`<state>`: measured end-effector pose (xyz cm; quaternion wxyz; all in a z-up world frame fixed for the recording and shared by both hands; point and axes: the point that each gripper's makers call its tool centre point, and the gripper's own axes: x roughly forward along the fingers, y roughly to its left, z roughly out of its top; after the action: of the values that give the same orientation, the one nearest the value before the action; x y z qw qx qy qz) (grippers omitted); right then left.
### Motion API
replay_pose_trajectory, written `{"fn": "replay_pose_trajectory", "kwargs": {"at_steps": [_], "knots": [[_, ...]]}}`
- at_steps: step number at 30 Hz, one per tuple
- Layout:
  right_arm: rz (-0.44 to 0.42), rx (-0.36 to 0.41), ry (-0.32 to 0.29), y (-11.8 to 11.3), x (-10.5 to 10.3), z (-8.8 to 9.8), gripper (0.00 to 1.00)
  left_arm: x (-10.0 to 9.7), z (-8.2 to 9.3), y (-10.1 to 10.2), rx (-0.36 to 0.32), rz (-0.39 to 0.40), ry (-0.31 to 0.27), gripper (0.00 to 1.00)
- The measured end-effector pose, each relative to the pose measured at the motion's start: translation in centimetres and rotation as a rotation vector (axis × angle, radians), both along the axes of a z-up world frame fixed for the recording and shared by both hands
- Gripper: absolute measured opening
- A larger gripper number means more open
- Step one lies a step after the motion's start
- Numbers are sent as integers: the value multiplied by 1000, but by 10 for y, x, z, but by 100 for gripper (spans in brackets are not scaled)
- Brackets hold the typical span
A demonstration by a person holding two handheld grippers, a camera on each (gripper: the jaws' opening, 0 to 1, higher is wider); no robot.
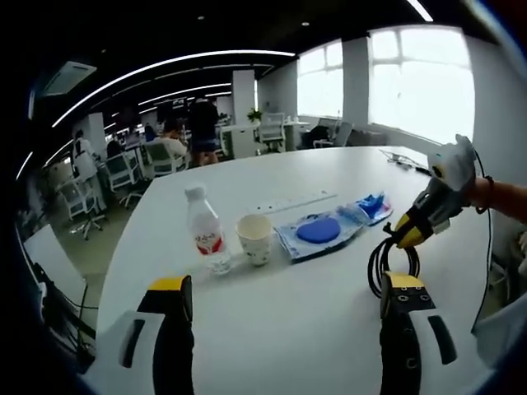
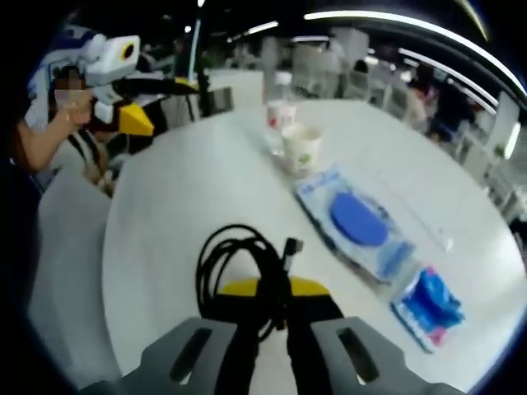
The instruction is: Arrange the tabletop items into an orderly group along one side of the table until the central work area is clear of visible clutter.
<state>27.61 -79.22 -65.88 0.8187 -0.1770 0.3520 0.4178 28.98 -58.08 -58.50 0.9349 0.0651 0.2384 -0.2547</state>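
In the left gripper view, the left gripper point(image 1: 284, 300) is held released above the table point(image 1: 329, 346), with a bottle point(image 1: 206, 230), cup point(image 1: 254, 239) and blue packet point(image 1: 323, 231) lined up beyond. In the right gripper view, the right gripper point(image 2: 272, 309) is clenched on a coiled black cable point(image 2: 239, 263) near the table edge; the loose loops could be snagged or spilled from the grip if dragged.

No legible text anywhere.

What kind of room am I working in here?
Most likely an open-plan office: rows of desks with office chairs behind the white table, long ceiling strip lights, and people at workstations near large windows.
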Motion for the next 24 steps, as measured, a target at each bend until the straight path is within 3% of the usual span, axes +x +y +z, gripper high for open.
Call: {"fn": "replay_pose_trajectory", "kwargs": {"at_steps": [10,24], "knots": [[-118,6,21,-21,3,6,6,-4,1,0,0,-10,0,95],[-169,15,41,-50,13,11,6,-6,0,-2,18,-35,6,95]]}}
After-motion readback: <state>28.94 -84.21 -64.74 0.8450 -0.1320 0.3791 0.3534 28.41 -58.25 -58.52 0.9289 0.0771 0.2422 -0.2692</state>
